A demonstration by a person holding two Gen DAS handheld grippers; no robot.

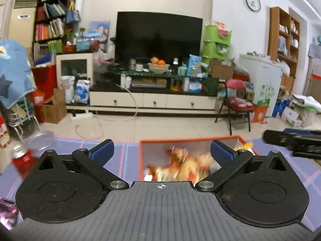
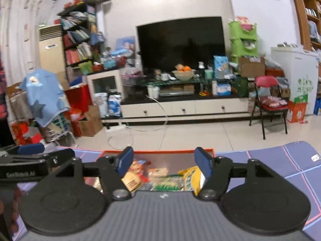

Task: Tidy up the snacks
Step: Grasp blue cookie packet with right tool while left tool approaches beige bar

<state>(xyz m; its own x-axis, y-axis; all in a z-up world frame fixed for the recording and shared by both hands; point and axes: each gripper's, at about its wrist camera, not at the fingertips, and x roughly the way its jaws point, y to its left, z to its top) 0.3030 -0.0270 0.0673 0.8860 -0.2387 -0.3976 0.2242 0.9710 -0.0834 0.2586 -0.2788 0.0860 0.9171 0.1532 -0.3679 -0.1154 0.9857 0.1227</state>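
- Two hand-held grippers with black linkages and blue finger pads hang side by side above a table covered in a purple-blue cloth with thin red lines [image 2: 280, 160].
- Left gripper [image 1: 161, 150]: jaws spread wide, nothing between the pads; it hangs over the near left part of the box.
- Right gripper [image 2: 163, 161]: jaws likewise spread wide and holding nothing; it hangs over the near edge of the box. In the left wrist view its black body [image 1: 295, 142] shows at the far right, beside the box.
- One shallow orange-rimmed rectangular box [image 1: 188, 140], open-topped, on the cloth in front of both grippers.
- Several loose snack packets in orange, yellow and green wrappers [image 2: 160, 177], heaped inside the box; blurred in the left wrist view, so separate packets cannot be told apart there.
- One red drink can with a silver top [image 1: 21, 156], on the cloth to the far left, well apart from the box.
- One clear plastic cup [image 1: 40, 140], just beyond the can; whether they touch cannot be told.
- One large black television screen [image 1: 159, 34], across the room on a low white-drawered cabinet [image 1: 152, 99].
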